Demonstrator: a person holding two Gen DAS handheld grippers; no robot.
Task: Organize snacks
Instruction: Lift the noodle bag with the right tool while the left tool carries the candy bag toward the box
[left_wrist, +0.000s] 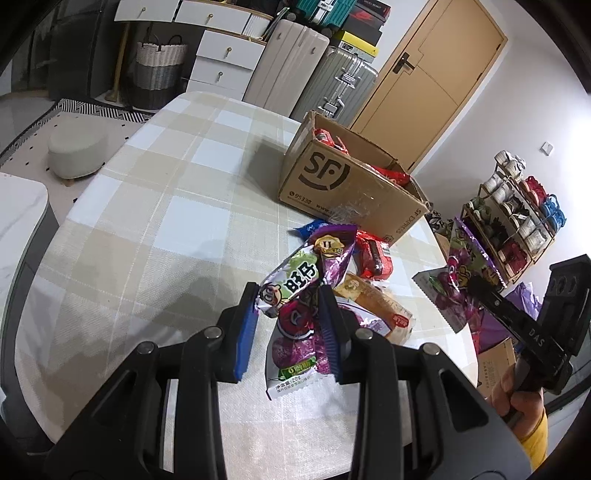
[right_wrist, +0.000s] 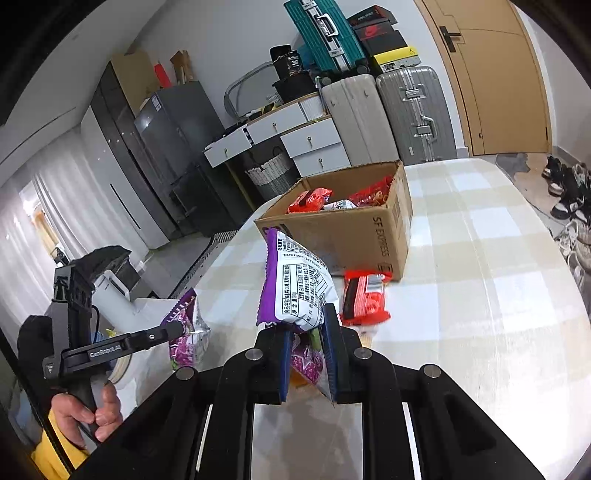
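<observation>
My left gripper (left_wrist: 290, 301) is shut on a purple grape snack packet (left_wrist: 295, 317) and holds it above the checked table. My right gripper (right_wrist: 308, 323) is shut on another purple packet (right_wrist: 295, 288), lifted off the table. Each gripper shows in the other's view, the right one (left_wrist: 476, 282) with its packet (left_wrist: 461, 280), the left one (right_wrist: 179, 328) with its packet (right_wrist: 188, 332). A cardboard SF box (left_wrist: 332, 177), also in the right wrist view (right_wrist: 354, 236), holds red packets. A red packet (right_wrist: 365, 299) lies in front of the box.
More snacks lie on the table below my left gripper: a red packet (left_wrist: 373, 258), a blue one (left_wrist: 310, 227), an orange-beige one (left_wrist: 373, 306). The table edge (left_wrist: 436, 236) is close on the right. Suitcases (right_wrist: 384, 118) and drawers stand behind the table.
</observation>
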